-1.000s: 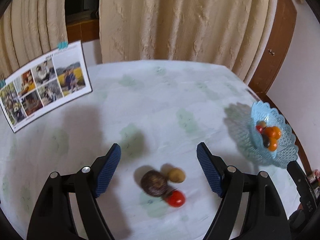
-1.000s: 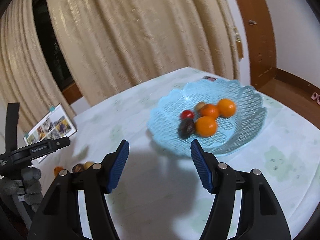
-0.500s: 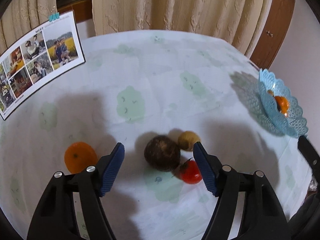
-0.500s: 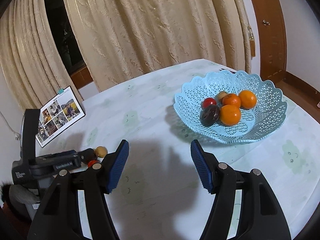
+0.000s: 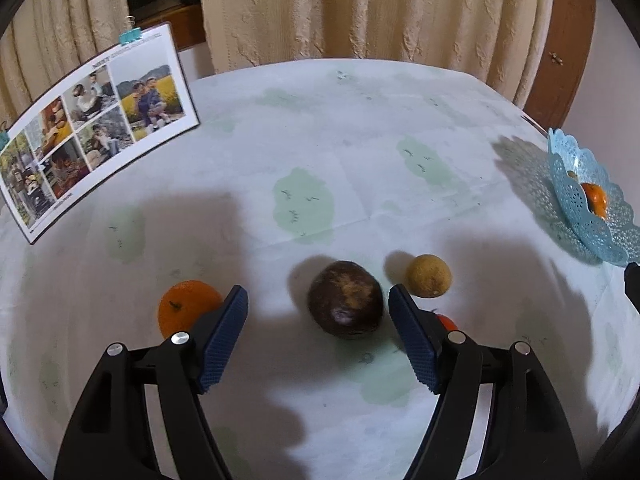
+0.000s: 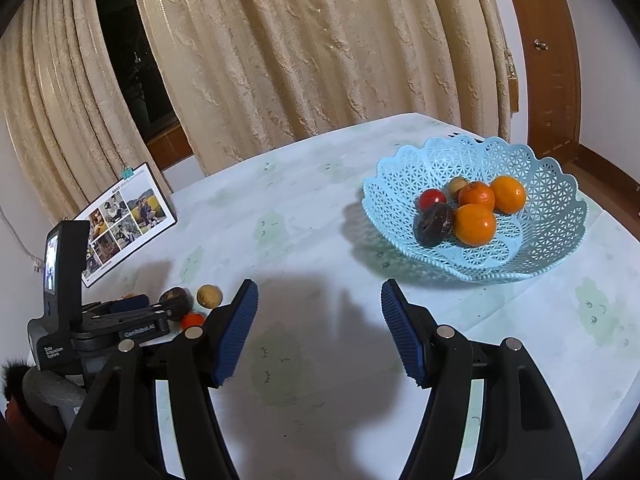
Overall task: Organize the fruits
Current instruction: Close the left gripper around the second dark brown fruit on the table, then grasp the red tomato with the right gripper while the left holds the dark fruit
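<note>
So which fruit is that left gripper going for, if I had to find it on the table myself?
On the pale tablecloth, away from the blue lattice basket, four loose fruits sit near the front edge. Between the open pads of the left gripper lies the dark brown fruit. It is the largest and darkest there, flanked by an orange, a small tan fruit and a partly hidden red one.

Both my views are sharp and evenly lit, though the fisheye bends the curtains (image 6: 300, 52) and blackens the corners. Soft-edged shadows of my fingers (image 5: 224, 332) spread across the pale worktop (image 5: 320, 140). The basket (image 6: 560, 216) throws a lacy shadow leftward.
</note>
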`<state>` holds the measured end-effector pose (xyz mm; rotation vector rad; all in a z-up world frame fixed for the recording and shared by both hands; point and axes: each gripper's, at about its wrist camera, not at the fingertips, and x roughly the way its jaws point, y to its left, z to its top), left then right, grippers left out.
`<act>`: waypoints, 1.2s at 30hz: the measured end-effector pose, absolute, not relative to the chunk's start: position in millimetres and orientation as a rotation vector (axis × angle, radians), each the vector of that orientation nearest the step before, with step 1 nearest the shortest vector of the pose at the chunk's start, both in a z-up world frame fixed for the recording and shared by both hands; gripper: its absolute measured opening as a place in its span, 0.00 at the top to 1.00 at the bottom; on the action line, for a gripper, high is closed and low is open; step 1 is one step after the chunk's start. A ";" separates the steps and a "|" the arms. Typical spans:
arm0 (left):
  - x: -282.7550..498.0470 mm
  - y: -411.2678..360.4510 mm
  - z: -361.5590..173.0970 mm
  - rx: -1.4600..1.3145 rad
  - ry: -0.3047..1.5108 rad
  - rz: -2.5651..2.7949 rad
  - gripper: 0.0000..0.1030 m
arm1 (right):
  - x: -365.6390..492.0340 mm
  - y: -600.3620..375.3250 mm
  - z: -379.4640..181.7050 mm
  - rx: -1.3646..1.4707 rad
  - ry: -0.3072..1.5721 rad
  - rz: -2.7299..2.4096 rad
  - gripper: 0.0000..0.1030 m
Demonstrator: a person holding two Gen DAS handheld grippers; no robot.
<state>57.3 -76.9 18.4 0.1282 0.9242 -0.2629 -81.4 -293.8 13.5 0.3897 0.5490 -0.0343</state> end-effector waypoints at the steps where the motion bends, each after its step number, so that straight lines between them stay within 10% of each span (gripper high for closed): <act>1: 57.9 -79.3 17.3 0.132 0.927 -0.269 0.29 | -80.9 -292.8 13.4 0.388 0.551 -0.031 0.36; 8: 65.1 -80.4 11.9 0.117 0.947 -0.301 0.60 | -74.6 -278.2 11.5 0.355 0.584 0.017 0.36; 28: 45.9 -30.9 100.2 -0.018 0.752 -0.254 0.60 | -14.8 -183.5 -2.3 0.193 0.780 0.290 0.36; 36: 44.3 -23.8 110.5 -0.040 0.734 -0.251 0.60 | 4.2 -159.8 -13.1 0.137 0.824 0.312 0.56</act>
